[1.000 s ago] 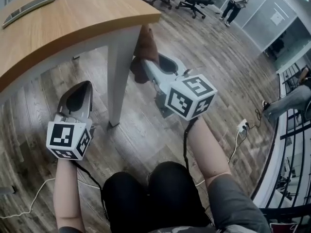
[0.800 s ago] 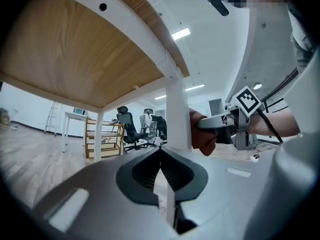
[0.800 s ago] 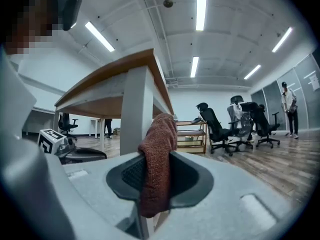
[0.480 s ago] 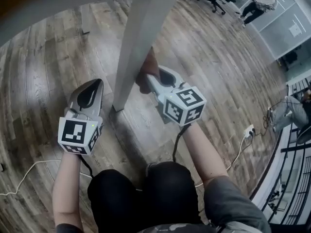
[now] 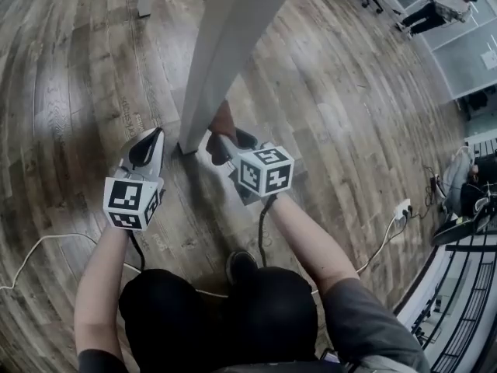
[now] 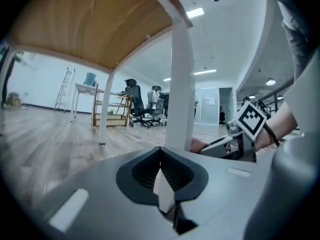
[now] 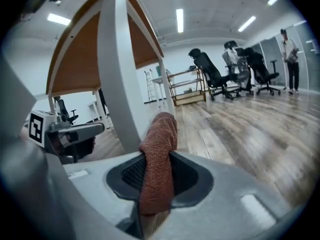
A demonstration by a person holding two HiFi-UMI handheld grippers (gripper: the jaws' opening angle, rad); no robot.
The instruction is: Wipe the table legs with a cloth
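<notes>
The right gripper (image 5: 223, 141) is clamped on a reddish-brown cloth (image 7: 159, 149); its own view shows the fabric pinched between the 2 jaws and standing up out of them in a rounded fold. From the head view, the cloth sits low down at the right side of the white table leg (image 5: 225, 45), close to where the leg meets the wood-plank floor (image 5: 78, 92). Whether the fabric actually touches the leg cannot be told. The left gripper (image 6: 161, 154) has its jaws together with nothing between them. It is low on the other side of the leg, its tip just beside the foot, so the leg stands between the 2 grippers. The left gripper view looks up at the wooden underside of the tabletop (image 6: 90, 24), with the leg rising in the middle and the right gripper just beyond it. A white cable (image 5: 31, 247) trails over the floor on the left. Office chairs (image 7: 215, 74) stand well away in the room, and a person (image 7: 290, 59) is beyond them.
</notes>
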